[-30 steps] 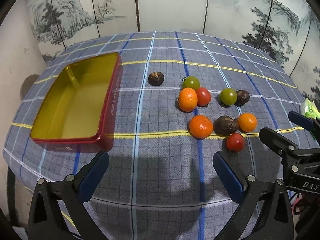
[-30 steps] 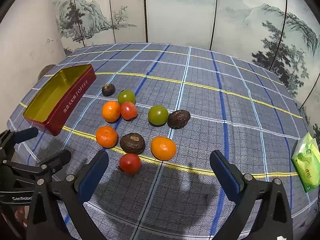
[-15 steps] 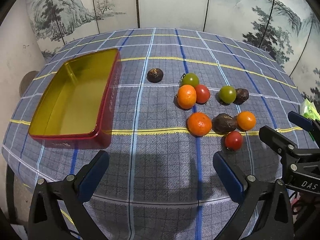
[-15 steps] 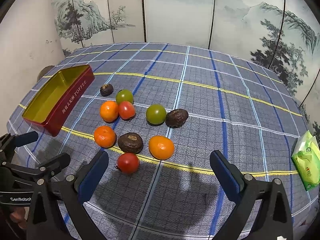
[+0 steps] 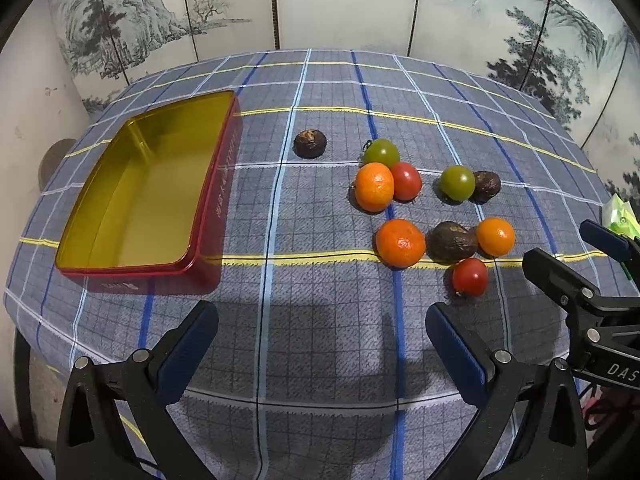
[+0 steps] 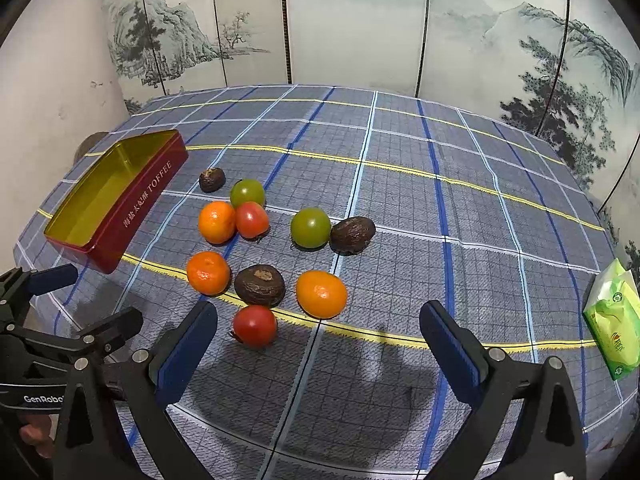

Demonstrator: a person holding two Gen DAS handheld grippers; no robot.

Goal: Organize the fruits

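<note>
Several fruits lie loose on the plaid cloth: oranges, red tomatoes, green tomatoes and dark brown avocados. One small dark fruit lies apart, nearer the tin. An open red tin with a gold inside stands empty at the left. My left gripper is open and empty above the near table edge. My right gripper is open and empty, just short of a red tomato and an orange.
A green tissue pack lies at the table's right edge. A painted folding screen stands behind the round table. Each gripper shows in the other's view, the right one and the left one.
Both views have shifted slightly, the fruits sitting a little lower and nearer. Nothing was grasped or moved on the table.
</note>
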